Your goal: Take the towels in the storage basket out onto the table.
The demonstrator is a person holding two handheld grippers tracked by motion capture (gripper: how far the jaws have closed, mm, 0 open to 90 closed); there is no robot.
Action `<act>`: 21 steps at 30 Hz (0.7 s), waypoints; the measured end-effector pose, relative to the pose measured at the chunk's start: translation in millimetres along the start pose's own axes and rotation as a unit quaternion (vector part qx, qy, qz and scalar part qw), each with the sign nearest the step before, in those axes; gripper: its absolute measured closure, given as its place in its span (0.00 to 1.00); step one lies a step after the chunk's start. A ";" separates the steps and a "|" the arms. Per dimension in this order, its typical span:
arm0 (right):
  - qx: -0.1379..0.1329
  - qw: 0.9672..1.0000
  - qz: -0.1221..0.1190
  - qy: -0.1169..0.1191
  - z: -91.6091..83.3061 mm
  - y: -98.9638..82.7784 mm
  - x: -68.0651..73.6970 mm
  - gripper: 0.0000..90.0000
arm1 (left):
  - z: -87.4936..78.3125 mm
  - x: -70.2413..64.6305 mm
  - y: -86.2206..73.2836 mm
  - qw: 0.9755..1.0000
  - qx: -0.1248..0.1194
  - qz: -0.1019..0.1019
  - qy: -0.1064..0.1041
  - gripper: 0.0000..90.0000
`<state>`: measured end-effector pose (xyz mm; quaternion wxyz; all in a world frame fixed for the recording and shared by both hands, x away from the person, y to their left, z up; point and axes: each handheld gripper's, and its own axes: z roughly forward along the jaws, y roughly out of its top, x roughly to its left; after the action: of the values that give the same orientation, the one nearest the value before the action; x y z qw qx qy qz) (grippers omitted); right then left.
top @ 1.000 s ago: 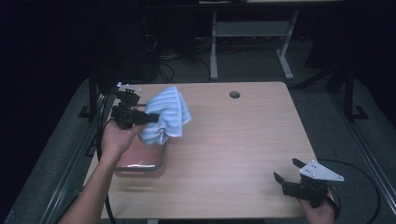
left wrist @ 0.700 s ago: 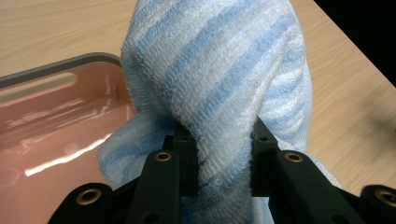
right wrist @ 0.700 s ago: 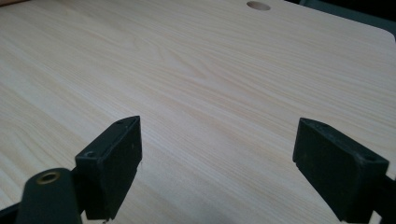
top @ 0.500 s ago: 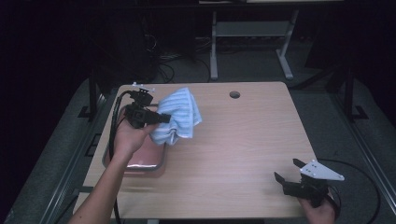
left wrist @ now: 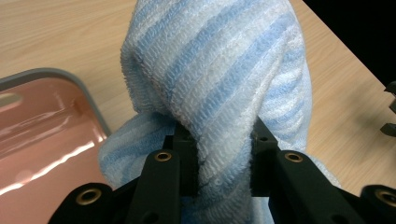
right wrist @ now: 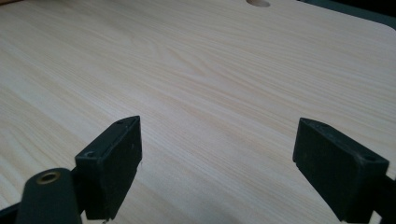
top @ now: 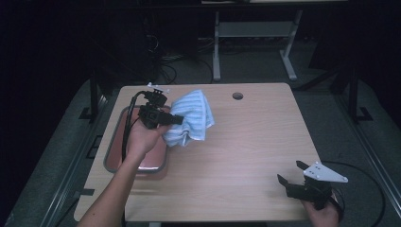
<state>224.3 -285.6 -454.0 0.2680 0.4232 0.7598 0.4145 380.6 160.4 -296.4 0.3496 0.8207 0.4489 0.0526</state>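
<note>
The left gripper (top: 176,120) pinched a bunched blue-striped towel (top: 191,118) in the air just right of the tray (top: 113,149), over the table (top: 236,151), while the right gripper (top: 292,176), jaws spread and empty, sat well apart at the near right corner.

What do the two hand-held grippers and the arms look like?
Both are black with two blocky jaws. The left hand-held gripper trails a black cable; the right hand-held gripper carries a grey three-cornered plate and a black cable too. The forearm is bare, no sleeve.
</note>
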 end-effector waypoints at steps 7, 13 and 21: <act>0.001 1.000 0.002 -0.002 -0.2 -1.8 -2.4 0.17 | 14.6 -6.7 7.6 1.000 0.009 0.010 -0.014 0.79; 0.001 1.000 0.007 -0.003 -1.5 -3.5 -3.4 0.17 | 23.1 -14.9 11.9 1.000 0.011 0.019 -0.022 0.79; 0.000 1.000 0.006 -0.004 -2.6 -2.8 -2.7 0.17 | 32.8 -24.6 15.6 0.999 0.011 0.023 -0.029 0.79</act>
<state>222.6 -289.8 -454.9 0.2689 0.4292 0.7562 0.4143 390.1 118.6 -305.7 0.3523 0.8358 0.4198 0.0319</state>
